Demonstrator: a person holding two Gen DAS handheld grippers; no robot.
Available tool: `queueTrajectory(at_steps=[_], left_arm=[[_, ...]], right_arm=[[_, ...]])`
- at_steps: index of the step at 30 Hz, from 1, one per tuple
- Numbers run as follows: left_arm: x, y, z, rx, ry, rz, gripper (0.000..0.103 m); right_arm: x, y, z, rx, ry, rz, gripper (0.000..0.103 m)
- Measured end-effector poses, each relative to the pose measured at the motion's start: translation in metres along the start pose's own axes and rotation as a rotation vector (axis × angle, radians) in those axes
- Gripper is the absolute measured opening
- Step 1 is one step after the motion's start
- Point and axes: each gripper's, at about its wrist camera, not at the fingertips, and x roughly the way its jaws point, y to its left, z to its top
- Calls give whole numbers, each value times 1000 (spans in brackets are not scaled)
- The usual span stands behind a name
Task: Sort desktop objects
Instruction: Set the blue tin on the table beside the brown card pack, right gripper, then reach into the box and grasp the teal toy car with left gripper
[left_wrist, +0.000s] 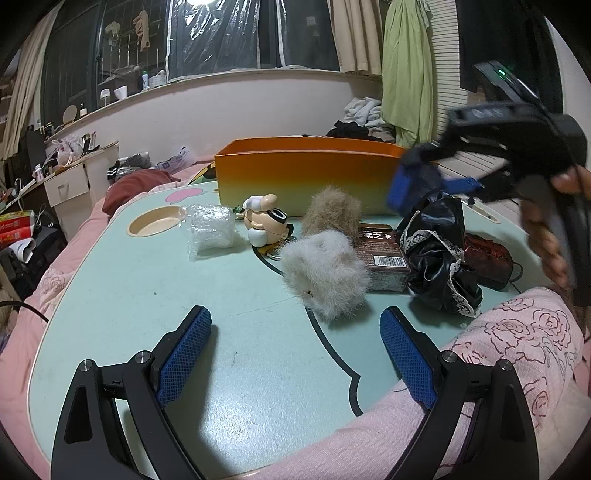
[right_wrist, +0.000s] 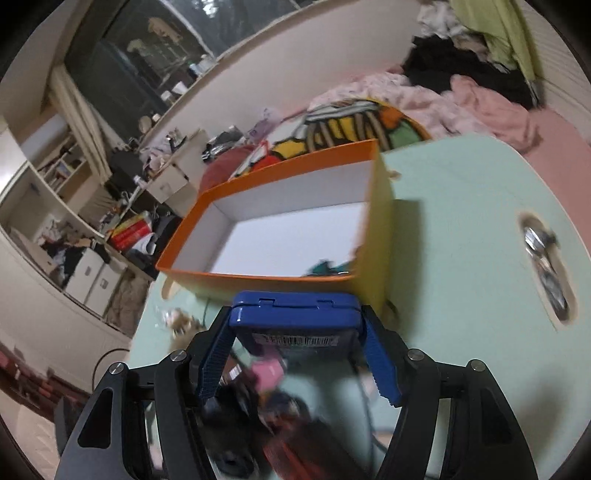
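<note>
An orange box (left_wrist: 310, 173) stands at the back of the mint-green lap table (left_wrist: 229, 332); in the right wrist view its white inside (right_wrist: 288, 240) shows a dark item in the near right corner. My right gripper (right_wrist: 295, 325) is shut on a blue tin (right_wrist: 295, 314) and holds it in the air just before the box's near wall; it also shows in the left wrist view (left_wrist: 417, 184). My left gripper (left_wrist: 295, 339) is open and empty, low over the table, in front of a white fluffy ball (left_wrist: 325, 273).
On the table lie a brown fluffy ball (left_wrist: 332, 210), a cartoon figure (left_wrist: 264, 221), a clear plastic packet (left_wrist: 210, 229), a dark card box (left_wrist: 384, 254), a black lace-trimmed cloth (left_wrist: 439, 258) and a dark red pouch (left_wrist: 487, 254). Pink bedding (left_wrist: 517, 354) overlaps the table's near right.
</note>
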Motion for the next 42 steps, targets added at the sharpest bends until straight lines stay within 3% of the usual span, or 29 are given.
queueTrajectory(at_steps=[5, 13, 16, 18, 22, 32, 36, 39, 42], left_arm=[[0, 0, 0, 0, 0, 0, 93], [0, 0, 0, 0, 0, 0, 93], [0, 1, 0, 0, 1, 0, 93], [0, 1, 0, 2, 1, 1, 93], [0, 1, -1, 3, 1, 1, 93], [-1, 3, 1, -7, 7, -16, 93], [-15, 7, 28, -43, -9, -58, 92], [-40, -3, 82, -36, -113, -86, 93], [-33, -20, 135, -14, -97, -104, 93]], right_arm=[[-26, 6, -14, -37, -69, 28, 75], [-88, -22, -83, -110, -102, -132, 78], [-80, -26, -107, -137, -81, -220, 83], [-78, -27, -115, -146, -130, -231, 85], [-58, -12, -127, -275, -166, -379, 90], [-56, -12, -124, -274, -166, -383, 93], [-58, -12, -124, -274, -166, -383, 95], [-59, -12, -124, -276, -166, -383, 95], [-59, -12, -124, -274, -166, -381, 95]])
